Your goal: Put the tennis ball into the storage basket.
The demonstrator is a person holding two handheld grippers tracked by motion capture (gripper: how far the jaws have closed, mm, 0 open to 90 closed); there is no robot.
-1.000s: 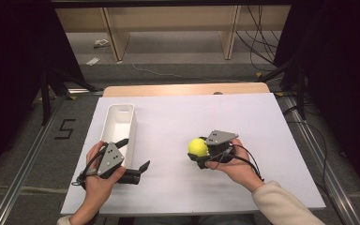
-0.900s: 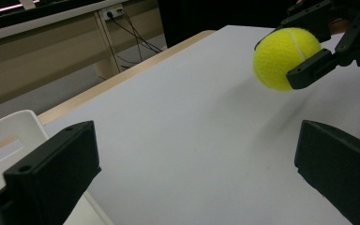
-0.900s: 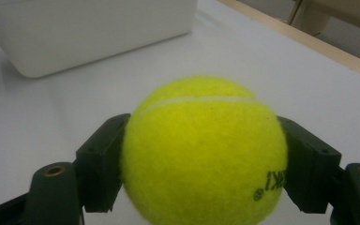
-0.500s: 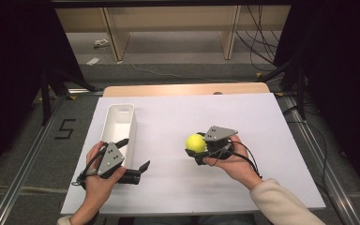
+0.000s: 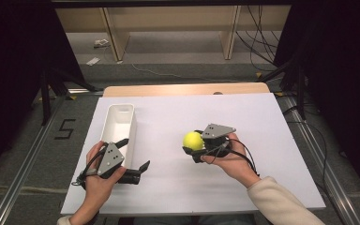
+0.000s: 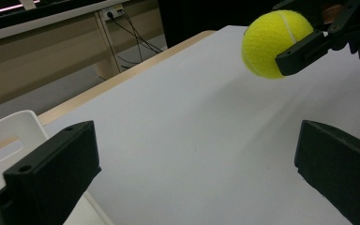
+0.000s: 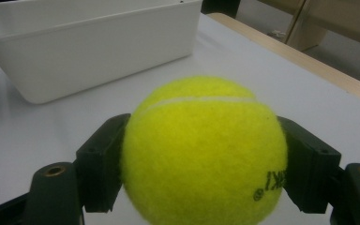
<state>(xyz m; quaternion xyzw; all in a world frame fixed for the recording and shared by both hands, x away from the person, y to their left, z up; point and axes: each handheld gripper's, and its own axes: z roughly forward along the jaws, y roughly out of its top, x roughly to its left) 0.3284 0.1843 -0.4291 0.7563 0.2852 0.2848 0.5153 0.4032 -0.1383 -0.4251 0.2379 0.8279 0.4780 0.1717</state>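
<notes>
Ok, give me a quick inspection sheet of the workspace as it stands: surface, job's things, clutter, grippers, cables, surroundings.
Surface: white table top with a wooden strip along its far edge; no spills seen.
Job's things: yellow tennis ball clamped off the surface; white bin at the left of the table, nothing seen inside it.
Clutter: nothing seen on the table.
Grippers: right gripper shut on the ball, a jaw on each side in the right gripper view; left gripper open, beside the bin's near end, holding nothing.
Cables: thin black cable loops over the right hand; more cables on the floor at far right.
Surroundings: wooden frame legs beyond the table, dark curtains at both sides, a "5" marked on the floor at left.
</notes>
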